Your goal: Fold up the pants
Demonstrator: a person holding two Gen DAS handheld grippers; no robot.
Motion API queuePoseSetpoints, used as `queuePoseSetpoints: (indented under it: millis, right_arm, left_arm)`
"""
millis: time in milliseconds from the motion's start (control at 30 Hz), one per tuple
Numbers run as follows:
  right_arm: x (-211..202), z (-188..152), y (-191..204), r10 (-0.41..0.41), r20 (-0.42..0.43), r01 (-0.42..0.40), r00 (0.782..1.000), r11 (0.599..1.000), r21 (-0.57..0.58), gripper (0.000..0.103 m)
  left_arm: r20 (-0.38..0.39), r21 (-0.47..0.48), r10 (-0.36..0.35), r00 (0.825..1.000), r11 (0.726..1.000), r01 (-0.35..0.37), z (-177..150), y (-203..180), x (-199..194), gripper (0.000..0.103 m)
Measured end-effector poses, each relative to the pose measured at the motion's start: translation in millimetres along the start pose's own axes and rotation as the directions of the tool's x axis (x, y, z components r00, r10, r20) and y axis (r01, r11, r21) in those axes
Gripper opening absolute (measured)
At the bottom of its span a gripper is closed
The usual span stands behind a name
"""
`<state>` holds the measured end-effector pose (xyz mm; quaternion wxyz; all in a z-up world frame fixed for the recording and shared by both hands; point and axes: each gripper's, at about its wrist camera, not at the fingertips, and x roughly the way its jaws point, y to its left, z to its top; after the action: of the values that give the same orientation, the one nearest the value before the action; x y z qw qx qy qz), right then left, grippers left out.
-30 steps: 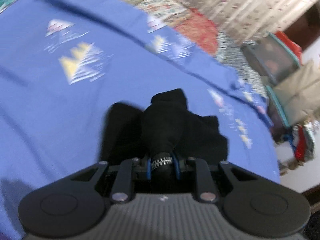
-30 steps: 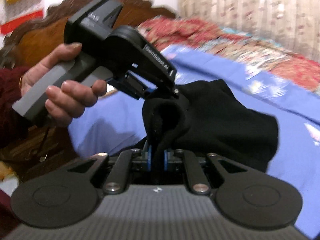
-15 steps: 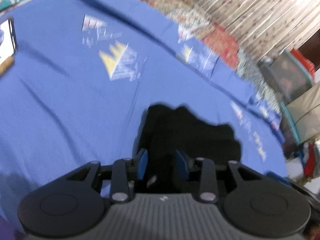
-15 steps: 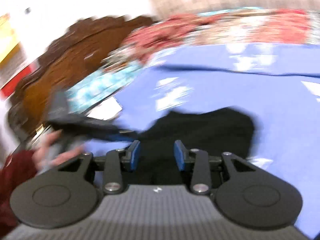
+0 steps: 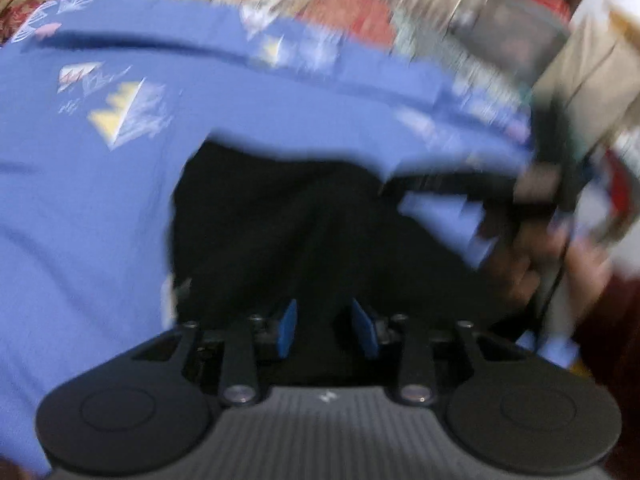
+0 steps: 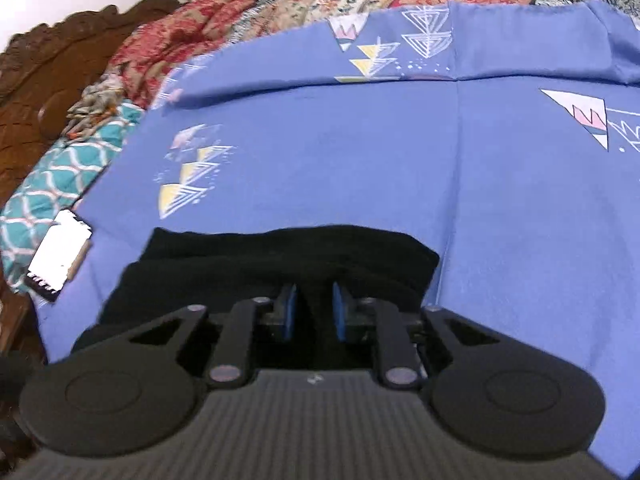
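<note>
One pair of black pants [image 6: 280, 264] is seen lying folded into a compact bundle on a blue bedsheet [image 6: 480, 184] printed with pale triangle motifs. The sheet is spread over a bed, and a red patterned quilt [image 6: 280, 4] is heaped along its far edge. A carved wooden headboard [image 6: 48, 76] is seen at the left of the right wrist view, with a teal patterned cloth [image 6: 52, 180] beside it. One white rectangular object with a dark border [image 6: 60, 256], perhaps a phone, is set just beside the left end of the pants. Wide stretches of blue sheet are left uncovered beyond and to the right of the bundle.

Two claws are counted. The right claw [image 6: 314, 312] is held with its blue pads [image 6: 289, 312] spread apart just above the near edge of the pants, nothing pinched between them. The left claw [image 5: 325, 328] is likewise spread over the black fabric [image 5: 280, 232]. The left wrist view is heavily blurred; at its right a hand [image 5: 560, 256] on a dark handle can be made out, and stacked belongings are seen past the bed's edge.
</note>
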<state>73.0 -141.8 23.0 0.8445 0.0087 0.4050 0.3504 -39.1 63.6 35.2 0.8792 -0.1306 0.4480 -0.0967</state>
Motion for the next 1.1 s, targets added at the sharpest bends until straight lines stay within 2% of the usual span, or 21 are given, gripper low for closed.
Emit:
queuePoseSetpoints:
  millis: [100, 233, 267, 333, 367, 400, 433, 467, 533, 633, 733, 800, 967, 1033, 1100]
  right_arm:
    - [-4.0, -4.2, -7.8, 0.021, -0.007, -0.021, 1.0, 0.999, 0.029, 0.022]
    - [-12.7, -14.8, -16.3, 0.03, 0.007, -0.031, 1.0, 0.999, 0.043, 0.025]
    - [-14.0, -14.5, -20.4, 0.035, 0.013, -0.035, 0.999, 0.998, 0.059, 0.027]
    - [-27.4, -17.3, -26.1, 0.041, 0.037, -0.045, 0.998, 0.994, 0.095, 0.04]
    - [-32.5, -18.0, -31.7, 0.048, 0.051, -0.054, 0.998, 0.993, 0.109, 0.059]
    - [-43.3, -24.2, -37.0, 0.054, 0.079, -0.064, 0.995, 0.989, 0.136, 0.074]
    - [-53.1, -31.3, -43.9, 0.063, 0.108, -0.08, 0.992, 0.984, 0.161, 0.078]
    - [-64.4, -40.6, -52.0, 0.081, 0.136, -0.107, 0.987, 0.975, 0.195, 0.082]
    - [-78.4, -56.2, -68.2, 0.132, 0.157, -0.171, 0.979, 0.949, 0.265, 0.087]
    - [-86.0, -75.1, -90.8, 0.23, 0.153, -0.272, 0.961, 0.883, 0.383, 0.089]
    - [-84.0, -82.1, -102.2, 0.278, 0.138, -0.31, 0.951, 0.843, 0.439, 0.089]
    - [-78.7, -82.2, -103.8, 0.288, 0.114, -0.307, 0.951, 0.837, 0.453, 0.089]
    - [-60.1, -79.2, -96.4, 0.299, 0.057, -0.293, 0.953, 0.848, 0.441, 0.092]
    - [-54.9, -75.9, -95.7, 0.303, 0.061, -0.299, 0.951, 0.85, 0.435, 0.095]
    - [-47.5, -70.0, -93.1, 0.319, 0.056, -0.311, 0.946, 0.845, 0.435, 0.095]
  left_arm:
    - [0.049, 0.002, -0.006, 0.999, 1.0, 0.006, -23.8, 7.4, -7.1, 0.028]
    - [0.065, -0.026, -0.021, 0.998, 0.999, 0.022, -20.5, 12.3, -16.4, 0.027]
    - [0.067, -0.017, -0.021, 0.998, 1.0, 0.022, -18.6, 11.9, -20.8, 0.027]
    - [0.086, 0.001, -0.03, 0.996, 1.0, 0.03, -15.5, 12.0, -33.8, 0.036]
    - [0.111, 0.006, -0.037, 0.993, 0.999, 0.036, -14.8, 13.8, -42.4, 0.056]
    - [0.146, 0.006, -0.03, 0.989, 1.0, 0.03, -16.4, 16.0, -52.7, 0.082]
    - [0.183, -0.003, -0.015, 0.983, 1.0, 0.016, -14.9, 19.9, -61.8, 0.094]
    - [0.209, -0.014, -0.01, 0.978, 1.0, 0.013, -14.5, 23.2, -66.9, 0.1]
    - [0.23, -0.066, -0.028, 0.973, 0.997, 0.044, -7.5, 36.3, -71.5, 0.1]
    - [0.223, -0.154, -0.095, 0.97, 0.979, 0.131, 6.5, 56.4, -57.0, 0.103]
    - [0.185, -0.224, -0.161, 0.969, 0.954, 0.201, 15.7, 70.9, -27.1, 0.103]
    - [0.154, -0.26, -0.196, 0.968, 0.937, 0.231, 16.3, 80.6, -9.7, 0.103]
    - [0.096, -0.306, -0.189, 0.977, 0.929, 0.209, 8.4, 91.4, 20.1, 0.103]
    - [0.083, -0.335, -0.21, 0.974, 0.915, 0.226, 2.2, 97.0, 30.1, 0.103]
    - [0.102, -0.338, -0.229, 0.968, 0.907, 0.25, -1.3, 96.5, 34.4, 0.103]
